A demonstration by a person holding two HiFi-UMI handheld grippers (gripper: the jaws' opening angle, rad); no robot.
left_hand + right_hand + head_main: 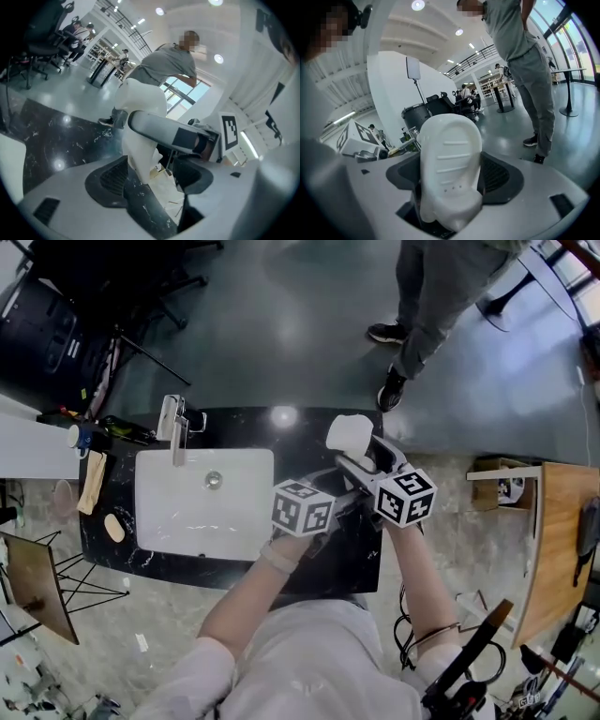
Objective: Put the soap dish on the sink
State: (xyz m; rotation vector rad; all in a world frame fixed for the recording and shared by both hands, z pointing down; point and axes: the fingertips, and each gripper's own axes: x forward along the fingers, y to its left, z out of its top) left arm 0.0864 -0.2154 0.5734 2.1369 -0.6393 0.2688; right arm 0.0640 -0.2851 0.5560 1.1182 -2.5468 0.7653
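White plastic soap dish (450, 164) sits in the right gripper (452, 176), jaws clenched on its two sides, ribbed face toward the camera and the dish standing on end. In the head view the soap dish (349, 434) is held over the right part of the black marble tabletop (309, 427), to the right of the sink (150, 465) and clear of the basin. The left gripper (152, 176) is just beside it with jaws released and wide apart. In its own view the soap dish (140, 117) shows edge-on, its lower end dipping near the left pad; contact cannot be told. One jaw of the right gripper crosses that view in front of the dish. In the head view both marker cubes sit close together above the tabletop's front right.

The sink is white and rectangular, with a chrome faucet (175, 427) at its back left. A tan cloth (92, 482) and a tan oval piece (114, 527) lie on the tabletop left of the basin. A person in grey (441, 296) stands on the floor beyond the tabletop.
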